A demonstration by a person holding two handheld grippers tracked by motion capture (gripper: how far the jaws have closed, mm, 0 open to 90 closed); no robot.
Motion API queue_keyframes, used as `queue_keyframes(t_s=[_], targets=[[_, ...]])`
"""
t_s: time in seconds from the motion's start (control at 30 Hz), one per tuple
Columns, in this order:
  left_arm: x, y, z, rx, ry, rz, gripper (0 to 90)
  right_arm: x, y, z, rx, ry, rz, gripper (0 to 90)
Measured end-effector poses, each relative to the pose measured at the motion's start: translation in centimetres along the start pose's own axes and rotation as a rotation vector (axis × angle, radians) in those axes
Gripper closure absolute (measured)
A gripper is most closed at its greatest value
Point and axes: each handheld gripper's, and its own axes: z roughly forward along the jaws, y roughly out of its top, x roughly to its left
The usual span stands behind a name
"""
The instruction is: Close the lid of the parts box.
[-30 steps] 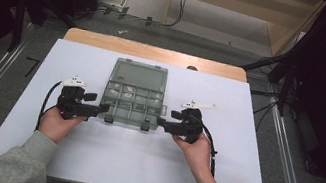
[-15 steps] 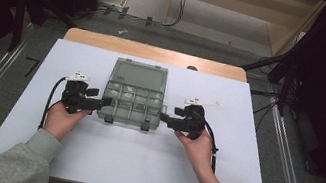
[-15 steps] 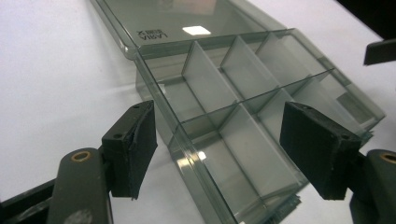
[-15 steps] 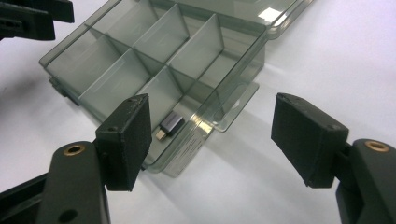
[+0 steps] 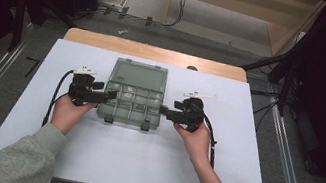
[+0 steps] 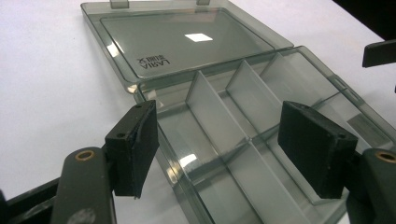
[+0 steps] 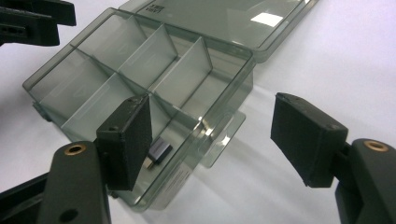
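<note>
A clear grey compartment box (image 5: 131,103) lies mid-table with its lid (image 5: 141,75) folded flat behind it. My left gripper (image 5: 110,95) is at the box's left side, jaws open. In the left gripper view the box's side wall (image 6: 173,154) runs between the open gripper (image 6: 224,147) pads. My right gripper (image 5: 164,110) is at the box's right side, also open. In the right gripper view, the open gripper (image 7: 217,140) straddles the box's near corner (image 7: 205,133). A small dark metal part (image 7: 156,152) lies in the nearest compartment.
The box rests on a white board (image 5: 138,163) over a wooden table (image 5: 109,41). Two latches (image 5: 109,119) stick out from the box's front edge. Dark frames and cables stand beyond the table. A person's hands (image 5: 71,111) hold both grippers.
Both grippers have moved forward along the box's sides and slightly inward. The box has stayed in place, and both jaws remain open.
</note>
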Motion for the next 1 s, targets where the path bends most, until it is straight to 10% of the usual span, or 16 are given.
queue_keyframes(t_s=[1.0], targets=[[2.6, 3.4, 3.2, -0.013, 0.045, -0.012, 28.5, -1.0, 3.8, 3.2, 0.001, -0.033, 0.028, 27.7]])
